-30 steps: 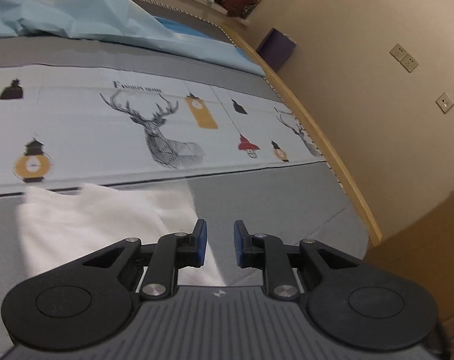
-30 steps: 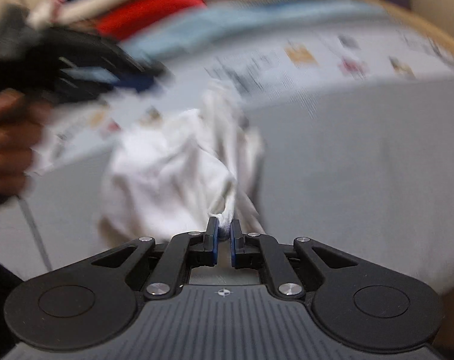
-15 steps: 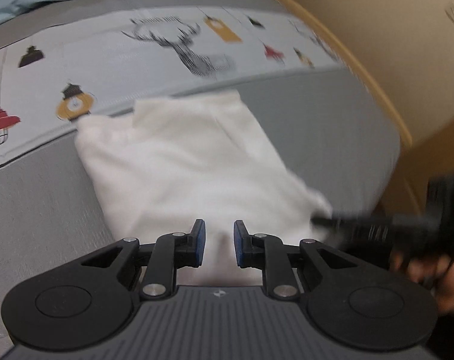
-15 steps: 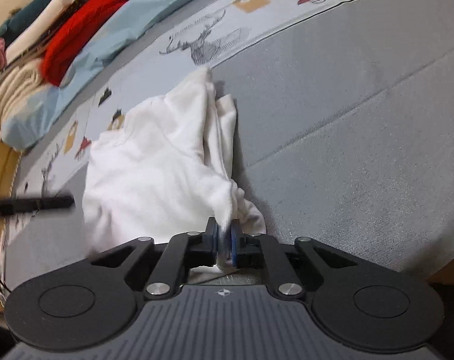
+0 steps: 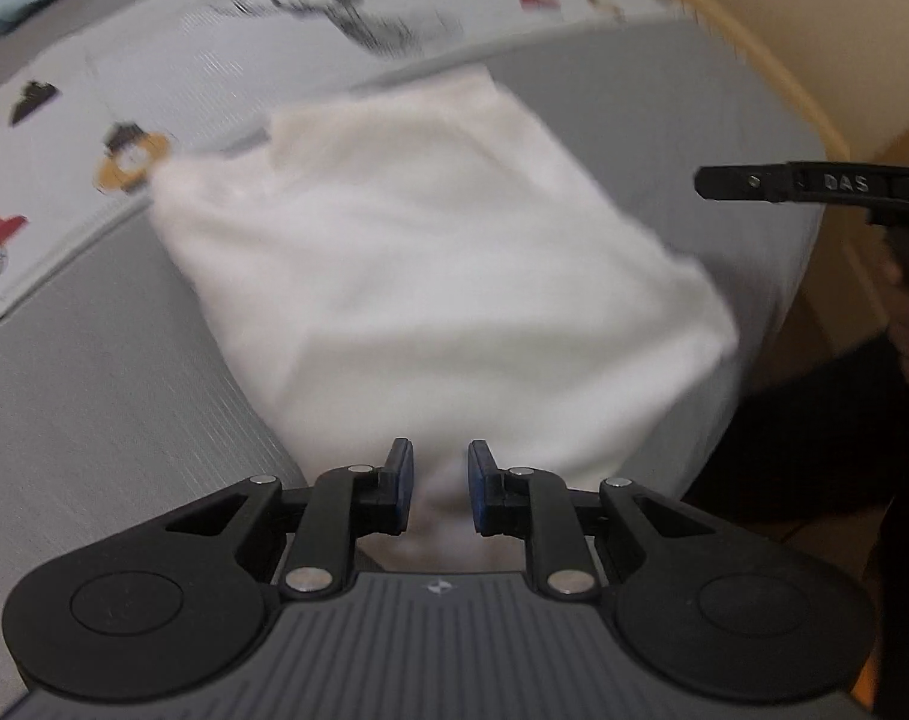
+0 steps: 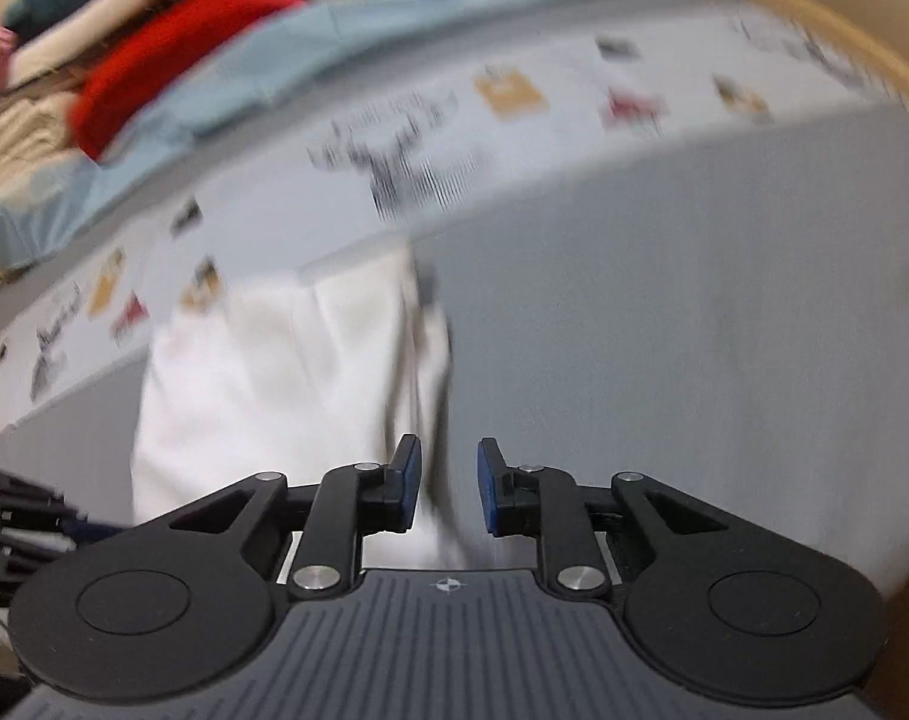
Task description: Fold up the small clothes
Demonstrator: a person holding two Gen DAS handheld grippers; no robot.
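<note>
A white garment (image 5: 430,276) lies folded and fairly flat on the grey bed cover (image 5: 82,396). My left gripper (image 5: 439,480) hovers over its near edge, open by a narrow gap, with cloth below the blue pads and nothing pinched. To the right, my right gripper (image 5: 712,183) shows side-on, held in a hand, off the garment's right corner. In the right wrist view the right gripper (image 6: 448,477) has its jaws opening; the white garment (image 6: 274,372) has its right edge beneath the gap, and the pads do not press on it. The left gripper (image 6: 16,531) is a blur at the lower left.
A pale printed sheet (image 6: 514,138) with deer and lanterns runs across the bed behind the garment. Beyond it lie a light-blue blanket (image 6: 334,48) and a pile of clothes with a red piece (image 6: 172,54). The wooden bed edge (image 5: 772,72) curves along the right.
The right gripper let go of the garment's corner and drew back to the right. The garment now lies flatter. My left gripper tipped down and came closer over its near edge.
</note>
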